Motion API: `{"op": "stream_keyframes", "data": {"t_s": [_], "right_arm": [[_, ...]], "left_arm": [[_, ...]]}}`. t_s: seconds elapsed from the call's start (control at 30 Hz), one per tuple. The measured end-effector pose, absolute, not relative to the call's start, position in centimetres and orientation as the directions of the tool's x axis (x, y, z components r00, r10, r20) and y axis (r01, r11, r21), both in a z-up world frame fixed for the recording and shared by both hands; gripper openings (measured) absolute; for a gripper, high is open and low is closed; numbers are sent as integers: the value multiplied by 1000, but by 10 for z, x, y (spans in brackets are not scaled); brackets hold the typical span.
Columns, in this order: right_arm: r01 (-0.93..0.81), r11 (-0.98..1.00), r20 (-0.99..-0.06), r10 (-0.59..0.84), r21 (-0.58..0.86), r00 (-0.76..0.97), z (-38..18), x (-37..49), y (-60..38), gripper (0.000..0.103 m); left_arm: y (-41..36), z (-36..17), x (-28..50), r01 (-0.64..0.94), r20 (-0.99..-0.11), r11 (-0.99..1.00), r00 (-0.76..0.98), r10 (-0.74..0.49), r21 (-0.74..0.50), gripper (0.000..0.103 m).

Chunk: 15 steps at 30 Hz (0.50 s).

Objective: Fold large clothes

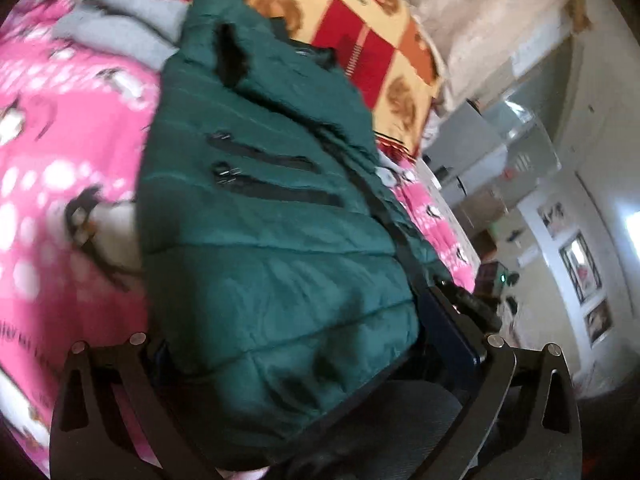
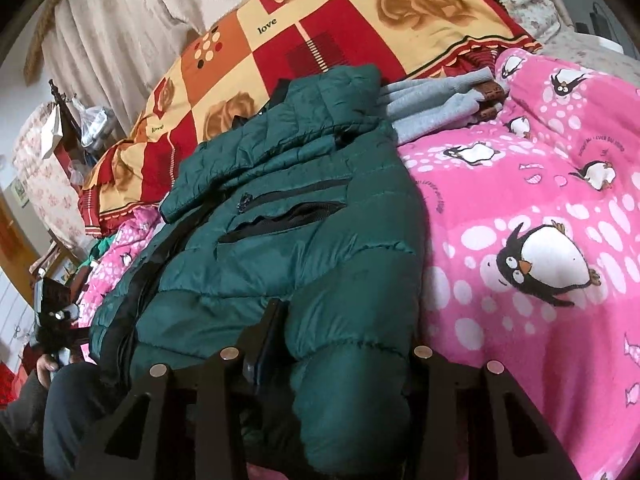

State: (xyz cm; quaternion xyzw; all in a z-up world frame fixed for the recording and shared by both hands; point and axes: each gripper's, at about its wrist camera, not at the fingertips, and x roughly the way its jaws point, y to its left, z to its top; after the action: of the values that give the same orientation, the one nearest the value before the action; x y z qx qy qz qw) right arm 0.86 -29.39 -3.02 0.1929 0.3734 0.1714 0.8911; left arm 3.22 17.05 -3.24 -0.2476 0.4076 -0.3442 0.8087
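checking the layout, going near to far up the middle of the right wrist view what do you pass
right gripper closed on the hem of the green puffer jacket → the jacket's black zip pockets → its collar → red and yellow rose-print pillow → cream curtain

Soft daylight, left view motion-blurred, fisheye-warped edges
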Motion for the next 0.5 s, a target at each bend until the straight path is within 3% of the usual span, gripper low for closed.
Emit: {"op": "stream_keyframes", "data": {"t_s": [0.2, 0.23, 0.3, 0.33, 0.37, 0.5], "right_arm": [[-170, 872, -611, 450, 460, 651, -25, 10, -292, 41], [-176, 871, -609, 453, 460, 651, -23, 11, -293, 41], [-186, 860, -589, 467, 475, 660, -18, 11, -295, 41], [-192, 853, -577, 478, 486, 663, -17, 11, -296, 41], [-199, 844, -568, 491, 498, 661, -18, 12, -297, 41], [-203, 814, -563, 534, 545, 631, -35, 16, -300, 41]], "left_arm": [[174, -26, 53, 322, -480, 664, 492, -726, -675, 95], [176, -30, 57, 302, -483, 664, 495, -722, -684, 89], [175, -39, 60, 265, -514, 683, 492, -703, -680, 64], [175, -43, 59, 249, -542, 708, 495, -680, -661, 34], [175, -46, 58, 234, -562, 727, 498, -660, -646, 25], [180, -53, 50, 205, -575, 748, 524, -628, -631, 25]]}}
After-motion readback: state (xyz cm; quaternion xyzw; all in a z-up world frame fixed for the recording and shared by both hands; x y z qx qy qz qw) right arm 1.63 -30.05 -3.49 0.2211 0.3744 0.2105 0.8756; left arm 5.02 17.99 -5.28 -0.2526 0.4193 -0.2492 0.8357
